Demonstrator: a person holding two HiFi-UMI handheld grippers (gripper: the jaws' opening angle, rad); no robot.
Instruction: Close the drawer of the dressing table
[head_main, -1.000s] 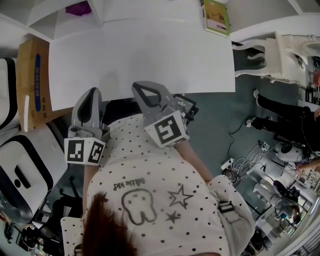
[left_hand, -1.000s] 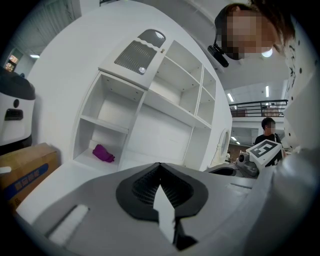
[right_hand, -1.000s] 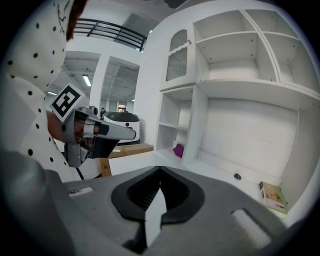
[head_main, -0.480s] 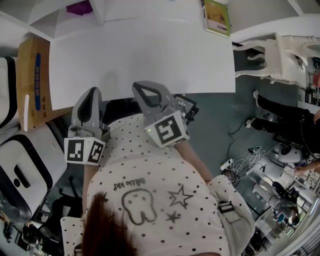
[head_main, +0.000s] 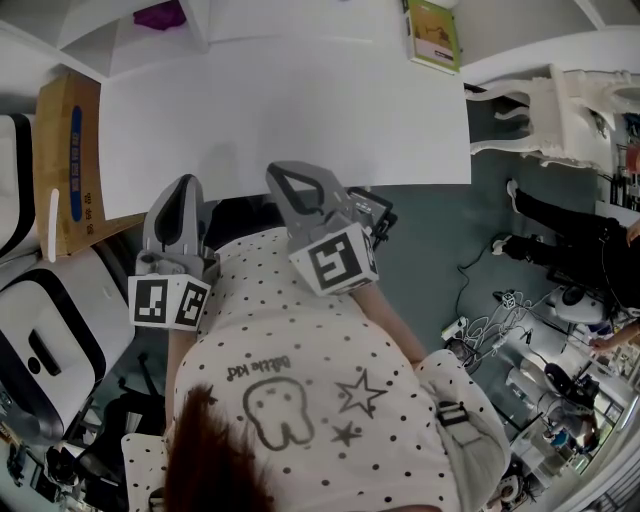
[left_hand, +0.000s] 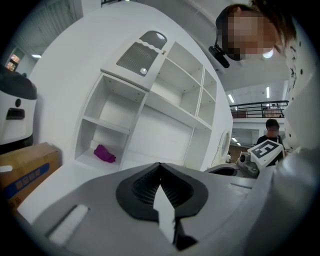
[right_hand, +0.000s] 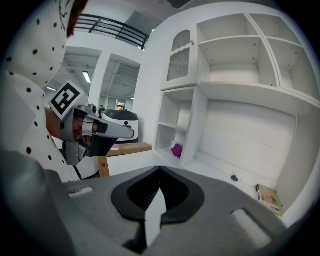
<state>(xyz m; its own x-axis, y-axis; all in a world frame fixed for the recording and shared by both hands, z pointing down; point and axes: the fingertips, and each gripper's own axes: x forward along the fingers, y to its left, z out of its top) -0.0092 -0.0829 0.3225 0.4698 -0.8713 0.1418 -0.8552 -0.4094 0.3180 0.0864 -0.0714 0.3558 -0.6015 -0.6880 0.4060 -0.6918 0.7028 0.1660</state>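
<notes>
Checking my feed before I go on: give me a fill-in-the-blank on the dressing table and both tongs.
The left tongs are ___. The right tongs, also shut, hold ___. The small thing in the lowest left cubby is coloured ___. In the head view, the cardboard box stands ___ of the dressing table.
Missing: shut; nothing; purple; left.

The counter (head_main: 280, 110) lies ahead, with shelves (right_hand: 240, 70) behind it. A cloth (head_main: 158, 16) sits in the lowest left shelf compartment. A book (head_main: 432, 35) rests at the counter's far right corner. A box (head_main: 65, 160) stands left of the counter and a chair (head_main: 560, 110) right.
</notes>
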